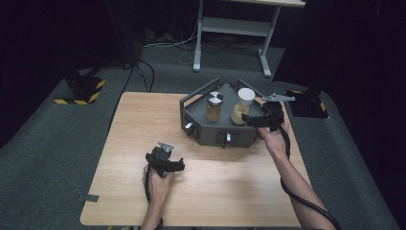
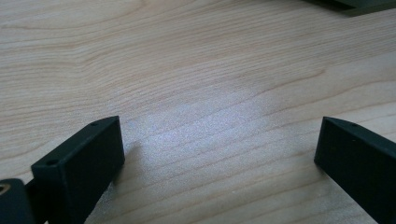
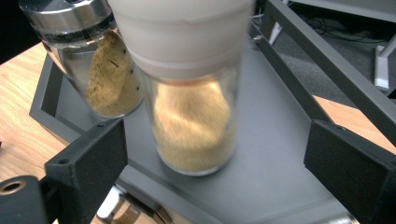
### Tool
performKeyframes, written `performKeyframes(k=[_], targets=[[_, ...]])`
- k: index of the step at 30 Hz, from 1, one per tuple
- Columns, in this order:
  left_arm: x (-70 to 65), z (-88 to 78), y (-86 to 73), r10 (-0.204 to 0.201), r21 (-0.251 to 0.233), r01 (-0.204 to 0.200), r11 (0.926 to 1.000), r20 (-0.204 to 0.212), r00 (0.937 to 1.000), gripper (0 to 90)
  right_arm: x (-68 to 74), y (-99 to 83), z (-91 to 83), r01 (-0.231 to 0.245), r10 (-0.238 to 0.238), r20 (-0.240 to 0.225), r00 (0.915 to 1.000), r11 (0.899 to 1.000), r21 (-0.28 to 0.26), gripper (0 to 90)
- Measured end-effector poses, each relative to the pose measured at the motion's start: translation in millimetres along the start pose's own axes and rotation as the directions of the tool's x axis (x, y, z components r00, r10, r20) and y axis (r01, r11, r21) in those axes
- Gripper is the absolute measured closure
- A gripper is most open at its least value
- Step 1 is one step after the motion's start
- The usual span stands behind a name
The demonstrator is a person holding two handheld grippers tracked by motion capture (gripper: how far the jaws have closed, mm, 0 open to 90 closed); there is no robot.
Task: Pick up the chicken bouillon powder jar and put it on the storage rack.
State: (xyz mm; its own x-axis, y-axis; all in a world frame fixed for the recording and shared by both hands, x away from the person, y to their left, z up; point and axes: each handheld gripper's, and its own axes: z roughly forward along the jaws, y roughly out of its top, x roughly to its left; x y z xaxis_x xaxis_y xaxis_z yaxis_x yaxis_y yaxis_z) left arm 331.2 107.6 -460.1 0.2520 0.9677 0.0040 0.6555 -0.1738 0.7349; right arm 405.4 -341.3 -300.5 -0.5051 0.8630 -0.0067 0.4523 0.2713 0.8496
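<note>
Two spice jars stand on the dark grey metal rack [image 1: 201, 125], and the right gripper [image 3: 212, 154], jaws wide and untouching, frames the white-capped glass jar of yellow powder [image 3: 194, 100]; next, I judge, squeeze squarely, while the left gripper [image 2: 219, 149] rests open.

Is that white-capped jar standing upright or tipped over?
Upright: the white-capped jar stands on its base on the grey tray, cap on top.
</note>
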Motion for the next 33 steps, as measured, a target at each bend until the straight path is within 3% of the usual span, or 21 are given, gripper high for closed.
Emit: performKeyframes(k=[6,15,24,33], targets=[[-0.1,0.1,-0.1,-0.001,-0.001,0.001,1.0,0.0,1.0,1.4,-4.9,-22.1,-16.0,-0.023,0.024,0.015,0.9996,0.999,-0.034,3.2],[0.0,0.1,-0.1,-0.001,-0.001,0.001,1.0,0.0,1.0,1.5,-7.1,-53.8,-31.2,-0.02,0.022,0.031,0.9993,0.999,-0.049,2.6],[0.0,0.1,0.0,-0.001,0.0,0.001,1.0,0.0,1.0,1.5,-11.1,-77.1,-34.0,-0.028,0.029,0.029,0.9992,0.999,-0.039,2.4],[0.0,0.1,0.0,-0.001,0.0,0.001,1.0,0.0,1.0,1.5,-13.0,-115.3,-24.4,-0.051,0.052,0.039,0.9979,0.999,-0.01,3.0]])
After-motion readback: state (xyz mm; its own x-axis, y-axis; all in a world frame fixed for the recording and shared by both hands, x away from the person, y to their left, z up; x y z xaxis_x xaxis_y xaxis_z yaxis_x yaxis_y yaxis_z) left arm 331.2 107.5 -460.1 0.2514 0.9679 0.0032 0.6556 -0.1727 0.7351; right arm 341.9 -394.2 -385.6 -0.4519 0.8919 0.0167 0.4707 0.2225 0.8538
